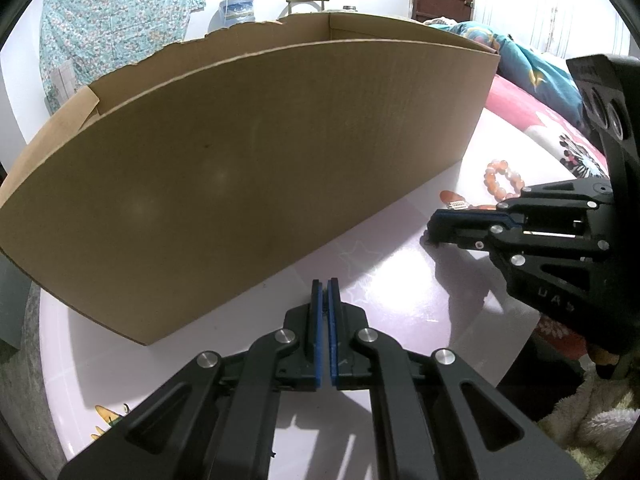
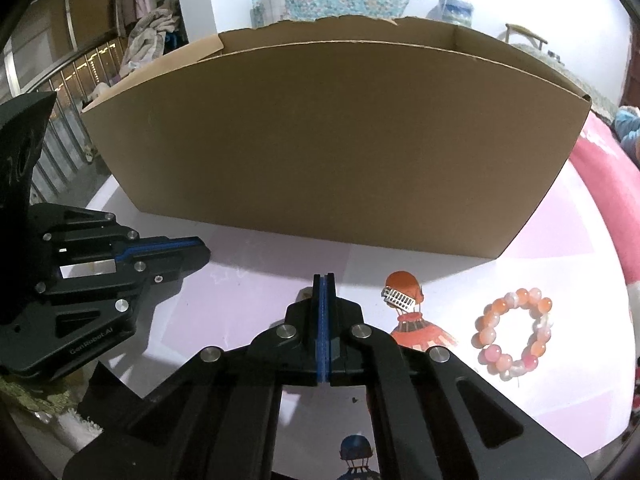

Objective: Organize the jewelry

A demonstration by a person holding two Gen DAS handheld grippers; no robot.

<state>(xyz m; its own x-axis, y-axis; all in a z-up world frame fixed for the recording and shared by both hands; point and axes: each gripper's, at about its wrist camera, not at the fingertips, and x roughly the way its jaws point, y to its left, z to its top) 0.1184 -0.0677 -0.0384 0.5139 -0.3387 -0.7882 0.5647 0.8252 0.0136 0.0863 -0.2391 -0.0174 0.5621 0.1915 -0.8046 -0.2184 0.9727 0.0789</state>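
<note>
Cardboard box (image 2: 332, 140) open on pale bench (image 2: 248, 300); orange bead bracelet (image 2: 514, 334) and small silver clip (image 2: 398, 299) lying outside it, unsorted. Left tongs (image 1: 325, 286) and right tongs (image 2: 324, 280) pressed together, empty.

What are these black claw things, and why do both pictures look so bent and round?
They are two hand-held grippers, each with two fingers; a person carries one in each hand. A wide-angle camera on each looks along its fingers, which bends the picture. One picture is from the left gripper, with the right gripper off to the side; the other is the reverse view. Both are shut and hold nothing. On the pale table stand a big open cardboard box and, in front of it, a bead bracelet and a small silver clip. The clip lies on a printed balloon picture, apart from the bracelet.
</note>
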